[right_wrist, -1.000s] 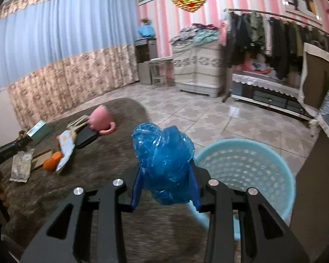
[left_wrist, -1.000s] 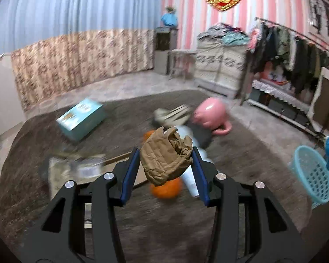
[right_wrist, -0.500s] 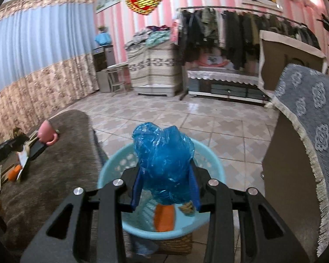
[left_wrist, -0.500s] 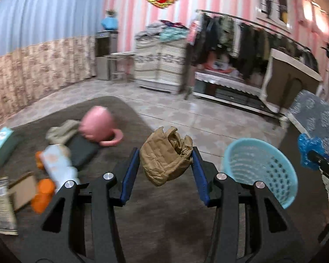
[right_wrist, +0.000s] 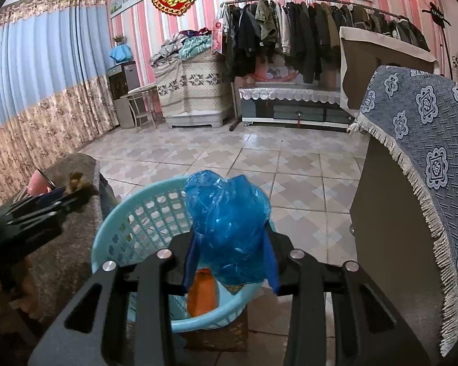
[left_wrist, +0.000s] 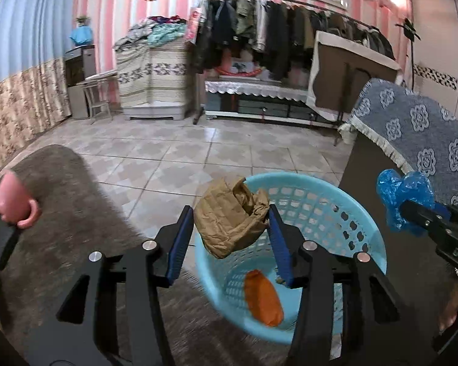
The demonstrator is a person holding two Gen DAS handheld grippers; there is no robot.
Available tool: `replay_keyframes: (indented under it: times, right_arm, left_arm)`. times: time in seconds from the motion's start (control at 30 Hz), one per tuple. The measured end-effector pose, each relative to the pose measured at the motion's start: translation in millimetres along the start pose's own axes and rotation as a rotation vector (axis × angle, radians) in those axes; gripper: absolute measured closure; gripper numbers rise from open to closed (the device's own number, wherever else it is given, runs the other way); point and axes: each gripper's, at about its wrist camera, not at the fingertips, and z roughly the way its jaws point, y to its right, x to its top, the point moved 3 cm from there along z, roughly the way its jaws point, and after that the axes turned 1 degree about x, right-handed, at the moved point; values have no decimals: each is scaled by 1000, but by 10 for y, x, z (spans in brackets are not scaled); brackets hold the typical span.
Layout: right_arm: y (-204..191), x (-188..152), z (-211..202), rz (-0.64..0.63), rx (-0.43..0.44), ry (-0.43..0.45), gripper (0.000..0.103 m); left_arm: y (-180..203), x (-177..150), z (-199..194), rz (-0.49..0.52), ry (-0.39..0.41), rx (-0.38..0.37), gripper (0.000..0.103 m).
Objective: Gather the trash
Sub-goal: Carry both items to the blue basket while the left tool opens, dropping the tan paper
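Both hands have swung away from the cluttered brown rug [left_wrist: 70,201] and now hang over the pale blue basket [left_wrist: 336,210], which stands on a low woven stand on the tiled floor just past the rug's edge. A second ago the left view looked back at the rug with its litter; now the basket fills the lower middle of both views.

An orange wrapper [left_wrist: 264,297] already lies in the basket's bottom.

The left gripper [left_wrist: 232,235] sits above the basket's near rim with a crumpled brown paper bag [left_wrist: 230,218] between its blue fingers [left_wrist: 180,241]. Its fingers have just been opening, and the bag looks loose, a sliver of gap showing on the left side, so I judge the drop is starting.

The right gripper [right_wrist: 230,259] holds a scrunched blue plastic bag [right_wrist: 227,228] directly over the basket, its fingers partly closed and pressing the bag on both sides, with no sign of letting go yet.

A pink mug [left_wrist: 13,201] rests back on the rug, so more sorting likely remains after these two pieces fall
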Motion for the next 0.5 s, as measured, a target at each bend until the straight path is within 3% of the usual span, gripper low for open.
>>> replay_keyframes:
  times: [0.1, 0.2, 0.5]
  right_arm:
    - [48, -29, 37, 5, -10, -10, 67]
    - [16, -54, 72, 4, -11, -19, 67]
    - [-244, -43, 231, -17, 16, -22, 67]
  left_arm:
    - [64, 4, 146, 8, -24, -8, 39]
    - [-15, 32, 173, -13, -18, 13, 20]
    - [-583, 46, -80, -61, 13, 175, 12]
